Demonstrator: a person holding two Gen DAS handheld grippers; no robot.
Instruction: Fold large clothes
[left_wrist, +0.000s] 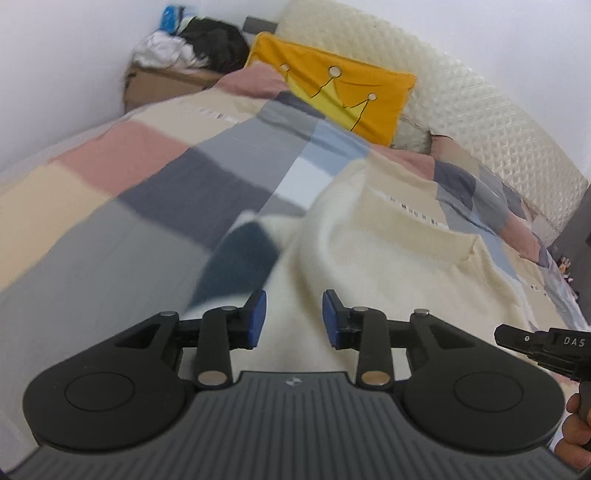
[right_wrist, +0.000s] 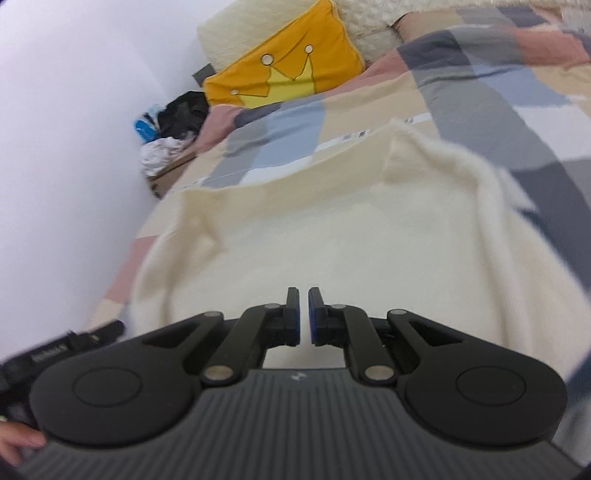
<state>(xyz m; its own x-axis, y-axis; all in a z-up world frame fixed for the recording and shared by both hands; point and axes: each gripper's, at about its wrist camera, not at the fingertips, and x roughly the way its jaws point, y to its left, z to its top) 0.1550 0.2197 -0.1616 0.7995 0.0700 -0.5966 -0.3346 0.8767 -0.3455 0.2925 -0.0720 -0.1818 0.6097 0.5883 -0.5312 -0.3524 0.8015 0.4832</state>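
Note:
A cream fluffy sweater (left_wrist: 399, 254) lies on the patchwork bedspread (left_wrist: 147, 192), partly folded, with a sleeve laid across its body. My left gripper (left_wrist: 294, 319) is open and empty, hovering over the sweater's near left part. In the right wrist view the same sweater (right_wrist: 332, 236) spreads wide below my right gripper (right_wrist: 303, 317), whose blue pads stand almost together with only a thin gap and nothing between them. The right gripper's tip (left_wrist: 532, 341) shows at the left view's right edge.
A yellow crown cushion (left_wrist: 343, 88) leans on the cream quilted headboard (left_wrist: 461, 96). A cardboard box with dark and white clothes (left_wrist: 192, 51) stands in the corner by the white wall. The bedspread (right_wrist: 498, 107) runs on past the sweater.

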